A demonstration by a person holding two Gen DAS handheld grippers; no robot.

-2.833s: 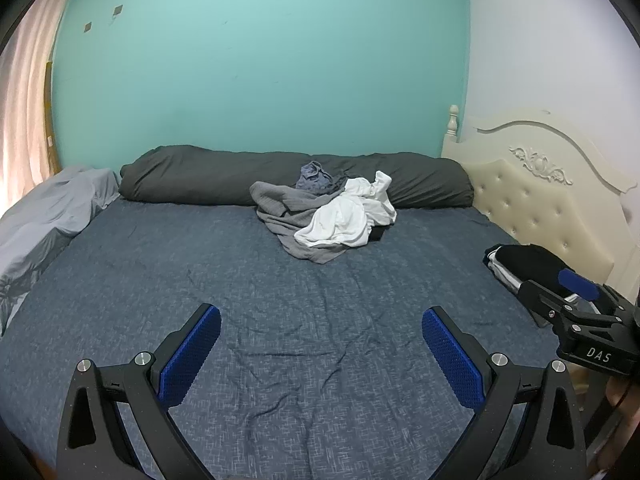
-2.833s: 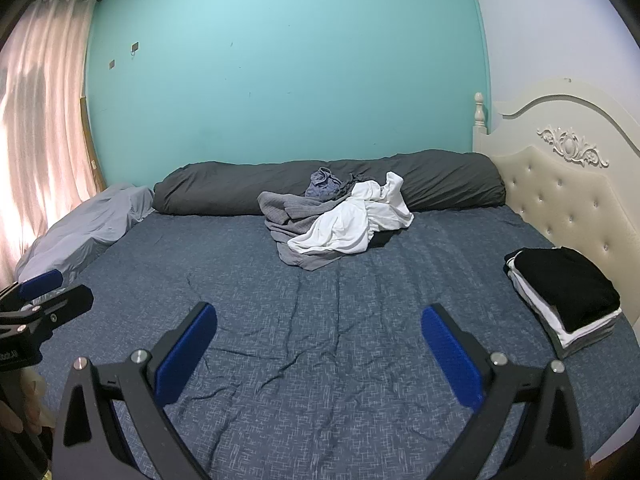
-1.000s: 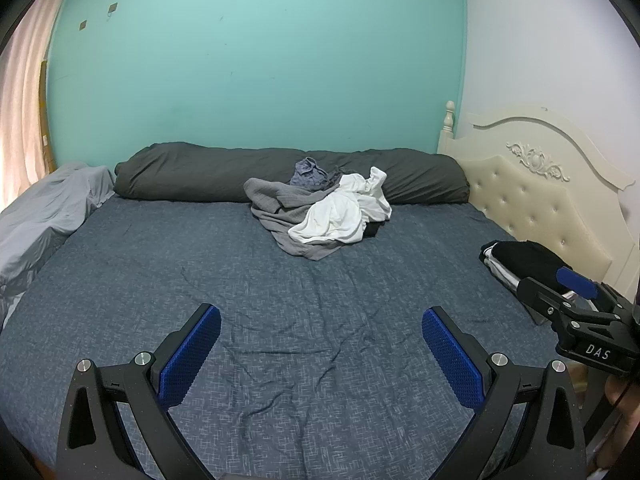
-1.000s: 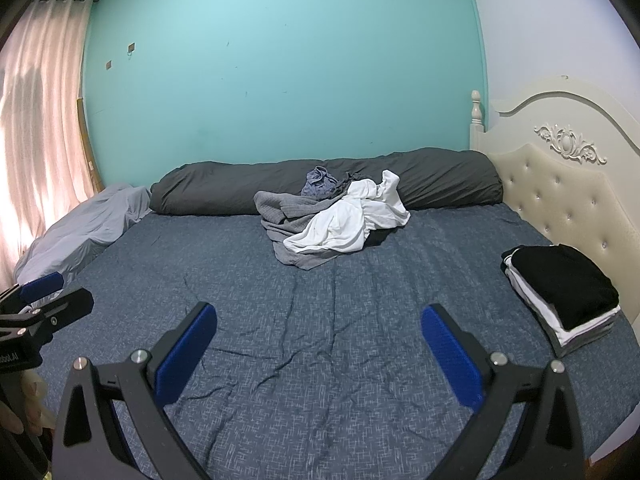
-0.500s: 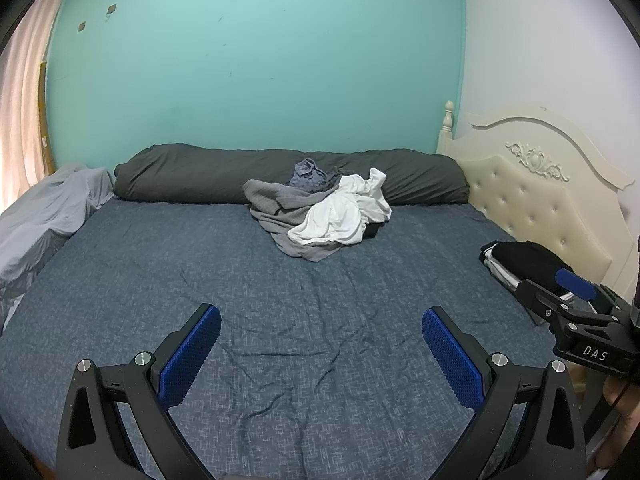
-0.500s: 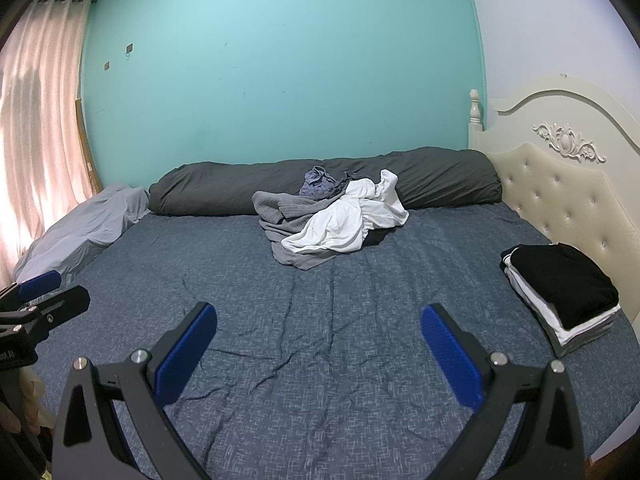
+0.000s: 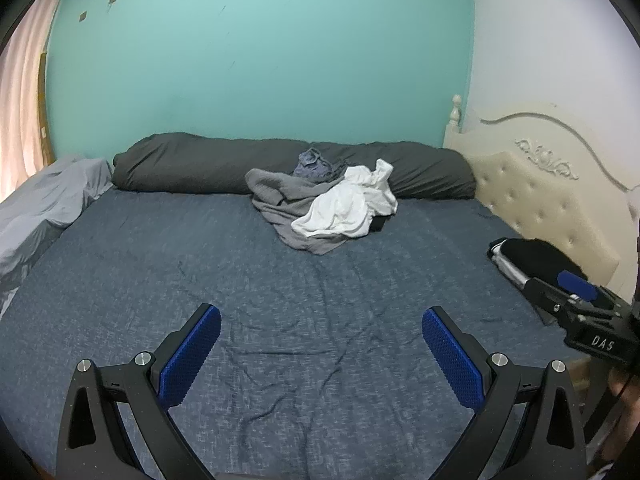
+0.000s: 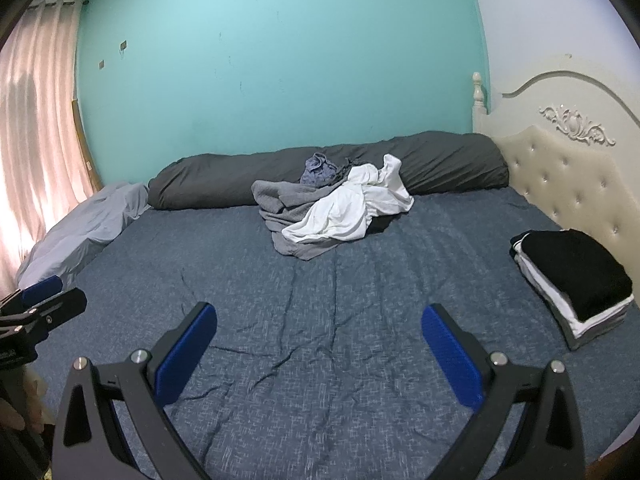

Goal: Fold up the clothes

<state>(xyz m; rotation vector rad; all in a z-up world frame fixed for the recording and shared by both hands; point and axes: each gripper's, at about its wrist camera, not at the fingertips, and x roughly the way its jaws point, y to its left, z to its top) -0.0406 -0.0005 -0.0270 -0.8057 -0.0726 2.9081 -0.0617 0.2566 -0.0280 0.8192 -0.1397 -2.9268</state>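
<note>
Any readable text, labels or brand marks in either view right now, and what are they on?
"DAS": white letters on the body of the right gripper, seen in the left wrist view.
Left gripper: a light marking on its body at the right wrist view's left edge, cut off and too small to read.
Nothing else carries text.

The room is lit softly and evenly, not very bright. Daylight glows through the pale pink curtain point(image 8: 38, 152) at the left side, and that cloth looks washed out. The smooth teal wall point(image 8: 280, 60) is lightest near the top middle. Shadows are faint; a small dark one sits under the crumpled white shirt point(image 8: 352, 208). Both views bend hard at the edges, with black corners. The curved cream headboard point(image 7: 552, 184) looks a bit soft and smeared.
</note>
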